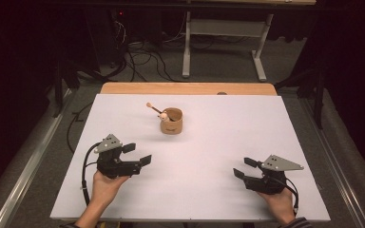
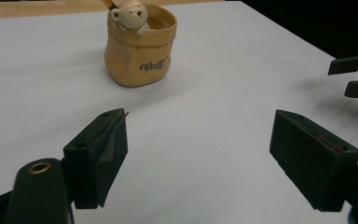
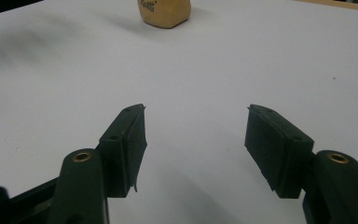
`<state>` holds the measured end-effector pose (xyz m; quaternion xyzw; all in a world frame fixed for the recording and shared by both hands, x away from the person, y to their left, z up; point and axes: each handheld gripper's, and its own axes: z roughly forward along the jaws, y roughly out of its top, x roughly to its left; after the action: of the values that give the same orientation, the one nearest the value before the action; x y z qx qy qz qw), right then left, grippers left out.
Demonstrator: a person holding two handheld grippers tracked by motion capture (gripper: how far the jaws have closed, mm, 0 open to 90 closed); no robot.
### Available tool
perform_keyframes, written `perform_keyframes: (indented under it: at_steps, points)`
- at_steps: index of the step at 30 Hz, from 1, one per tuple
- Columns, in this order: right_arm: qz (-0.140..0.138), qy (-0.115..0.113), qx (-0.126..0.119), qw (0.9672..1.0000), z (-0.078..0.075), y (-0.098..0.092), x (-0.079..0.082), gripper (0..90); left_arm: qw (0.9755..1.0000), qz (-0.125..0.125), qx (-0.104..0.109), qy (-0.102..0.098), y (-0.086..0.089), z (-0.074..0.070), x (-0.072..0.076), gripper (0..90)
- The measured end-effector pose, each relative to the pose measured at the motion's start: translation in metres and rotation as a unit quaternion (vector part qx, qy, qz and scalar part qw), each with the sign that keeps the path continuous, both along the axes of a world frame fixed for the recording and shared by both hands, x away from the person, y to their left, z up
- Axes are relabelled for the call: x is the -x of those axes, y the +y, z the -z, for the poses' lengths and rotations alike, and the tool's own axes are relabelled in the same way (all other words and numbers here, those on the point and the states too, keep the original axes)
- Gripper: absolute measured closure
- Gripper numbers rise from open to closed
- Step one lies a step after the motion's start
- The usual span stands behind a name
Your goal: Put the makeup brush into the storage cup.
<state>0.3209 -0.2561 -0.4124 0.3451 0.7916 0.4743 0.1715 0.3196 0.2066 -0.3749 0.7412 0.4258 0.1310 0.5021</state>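
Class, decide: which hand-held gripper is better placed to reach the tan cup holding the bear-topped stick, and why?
Probably the left hand-held gripper: its open jaws sit nearer the tan cup and point toward it. The right hand-held gripper, also open, is farther off across the white table.

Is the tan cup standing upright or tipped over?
Upright. The tan cup sits on its base on the white table, mouth facing up, with a bear-topped stick leaning out over its rim.
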Motion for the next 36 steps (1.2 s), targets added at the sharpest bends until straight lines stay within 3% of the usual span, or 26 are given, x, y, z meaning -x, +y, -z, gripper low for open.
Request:
perform_keyframes:
  at_steps: [36]
  points:
    - [0.0,0.0,0.001,1.0,0.0,0.0,0.0,40.2,0.9999,-0.005,-0.011,-0.001,-0.003,0.014,0.003,20.0]
